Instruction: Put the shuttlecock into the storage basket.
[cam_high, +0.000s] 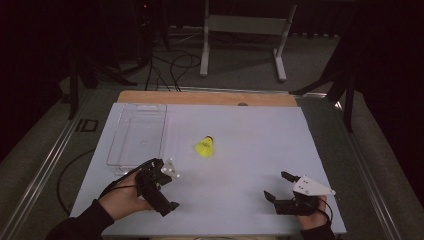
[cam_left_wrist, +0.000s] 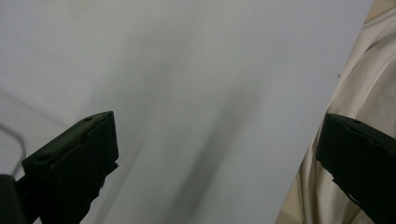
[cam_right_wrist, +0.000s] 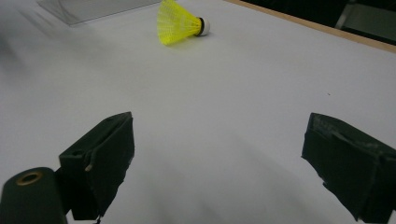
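A yellow shuttlecock (cam_high: 205, 146) with a white cork tip lies on its side near the middle of the white table (cam_high: 250, 145). In the right gripper view the shuttlecock (cam_right_wrist: 178, 23) sits far ahead, to the left. At the front left a hand holds my left gripper (cam_high: 165, 192), turned sideways; its jaws stand wide apart over bare table (cam_left_wrist: 187, 70) with nothing between them. My right gripper (cam_high: 276, 186) rests at the front right, aimed toward the shuttlecock. It is open and empty, and in its own view the right gripper (cam_right_wrist: 217, 126) spans only white surface.
A clear plastic tray (cam_high: 136, 132) lies at the back left of the table, its corner (cam_right_wrist: 88, 8) visible beyond the shuttlecock. A wooden strip (cam_high: 207, 97) borders the far edge. Beige fabric (cam_left_wrist: 369, 70) hangs past the table's near edge. A white stand (cam_high: 240, 25) and cables occupy the floor behind.
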